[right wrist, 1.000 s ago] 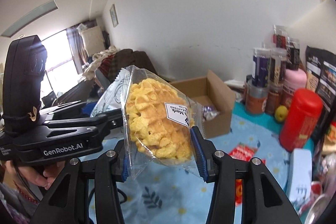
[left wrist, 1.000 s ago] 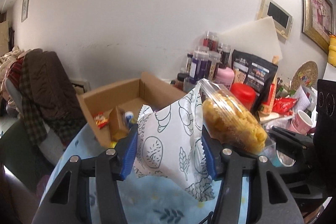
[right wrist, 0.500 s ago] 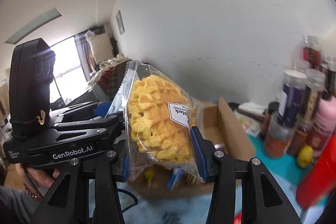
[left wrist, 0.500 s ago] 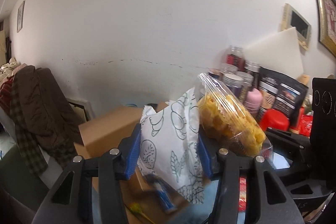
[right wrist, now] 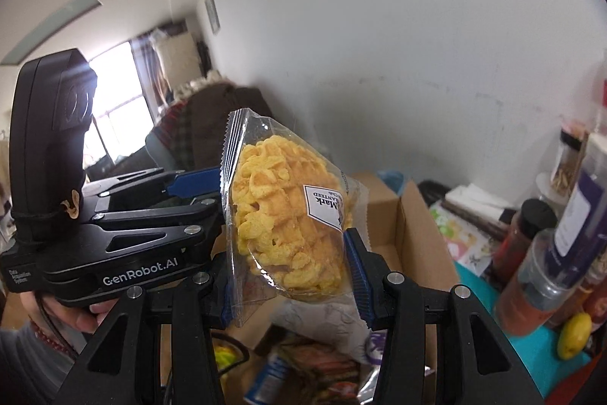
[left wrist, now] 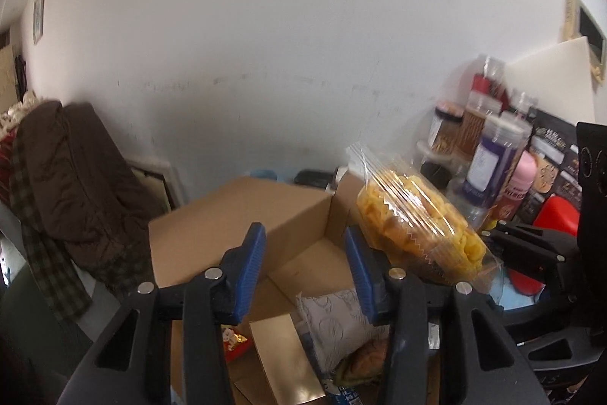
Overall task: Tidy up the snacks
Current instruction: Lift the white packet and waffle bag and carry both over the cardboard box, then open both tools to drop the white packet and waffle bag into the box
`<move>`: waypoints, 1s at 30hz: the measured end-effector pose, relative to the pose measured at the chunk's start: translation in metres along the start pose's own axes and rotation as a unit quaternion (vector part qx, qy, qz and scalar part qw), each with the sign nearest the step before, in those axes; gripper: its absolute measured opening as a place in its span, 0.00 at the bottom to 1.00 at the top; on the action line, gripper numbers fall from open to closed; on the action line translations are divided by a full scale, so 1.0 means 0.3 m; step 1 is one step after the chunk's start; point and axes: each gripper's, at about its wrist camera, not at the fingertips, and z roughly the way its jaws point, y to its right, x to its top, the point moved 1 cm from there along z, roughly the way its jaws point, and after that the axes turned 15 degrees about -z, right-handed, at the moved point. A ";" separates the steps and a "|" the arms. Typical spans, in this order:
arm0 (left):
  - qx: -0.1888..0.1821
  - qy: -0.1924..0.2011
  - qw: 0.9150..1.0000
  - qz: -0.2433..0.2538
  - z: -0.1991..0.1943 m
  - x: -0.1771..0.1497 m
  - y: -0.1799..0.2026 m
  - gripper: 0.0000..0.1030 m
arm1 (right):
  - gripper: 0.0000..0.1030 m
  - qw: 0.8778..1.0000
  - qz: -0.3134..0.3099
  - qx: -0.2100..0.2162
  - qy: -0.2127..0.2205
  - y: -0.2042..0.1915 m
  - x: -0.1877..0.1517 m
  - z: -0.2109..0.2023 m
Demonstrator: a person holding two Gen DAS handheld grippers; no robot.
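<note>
Your left gripper (left wrist: 305, 266) jaws have just been closing with nothing between them, its white printed packet (left wrist: 337, 323) now lying inside the cardboard box (left wrist: 235, 215), while your right gripper (right wrist: 290, 278) clamps the yellow cracker pack (right wrist: 288, 219) above that box, next to drop.

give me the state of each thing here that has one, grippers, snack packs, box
left gripper: open, nothing between its pads, jaws have just been closing
right gripper: shut on the yellow waffle snack pack, held in the air over the box
white printed packet: lying loose in the box
cardboard box: flaps open, snacks inside
</note>
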 end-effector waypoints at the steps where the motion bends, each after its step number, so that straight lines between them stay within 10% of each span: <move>1: 0.004 -0.011 1.000 -0.004 0.023 -0.009 -0.009 0.42 | 0.46 1.000 0.001 0.000 -0.010 0.003 -0.010 0.016; 19: 0.079 -0.114 0.990 -0.031 0.114 -0.089 -0.065 0.45 | 0.69 0.993 -0.019 -0.045 -0.112 -0.002 -0.054 0.064; 30: 0.075 -0.065 0.994 -0.035 -0.092 -0.018 -0.016 0.45 | 0.71 0.994 -0.026 -0.065 -0.078 -0.035 0.042 -0.079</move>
